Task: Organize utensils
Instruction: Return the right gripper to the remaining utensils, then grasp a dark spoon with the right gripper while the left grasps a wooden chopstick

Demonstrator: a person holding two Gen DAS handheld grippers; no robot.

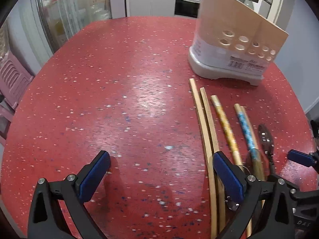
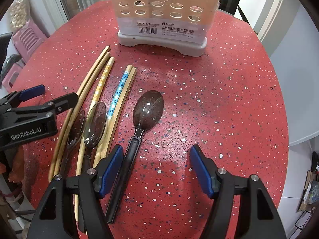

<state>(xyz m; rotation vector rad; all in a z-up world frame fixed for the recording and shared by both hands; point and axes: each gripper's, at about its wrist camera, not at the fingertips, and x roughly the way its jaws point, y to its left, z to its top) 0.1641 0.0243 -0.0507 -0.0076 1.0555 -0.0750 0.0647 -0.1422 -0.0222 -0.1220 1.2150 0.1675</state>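
Several chopsticks [image 2: 103,91] lie side by side on the red table, some plain wood, one yellow-patterned, one blue-patterned [image 2: 117,93]. Two clear dark spoons [image 2: 95,123] lie among them; a third dark spoon [image 2: 147,109] lies apart to the right. A beige utensil holder [image 2: 161,18] with round holes stands behind them; it also shows in the left wrist view [image 1: 233,45]. My right gripper [image 2: 155,165] is open, its left finger beside the third spoon's handle. My left gripper [image 1: 161,171] is open and empty, its right finger over the plain chopsticks [image 1: 207,123].
The red speckled table [image 1: 119,99] is round with edges close on all sides. Pink plastic stools [image 2: 28,37] stand off the left edge. Kitchen cabinets and an oven [image 1: 185,4] are behind the table.
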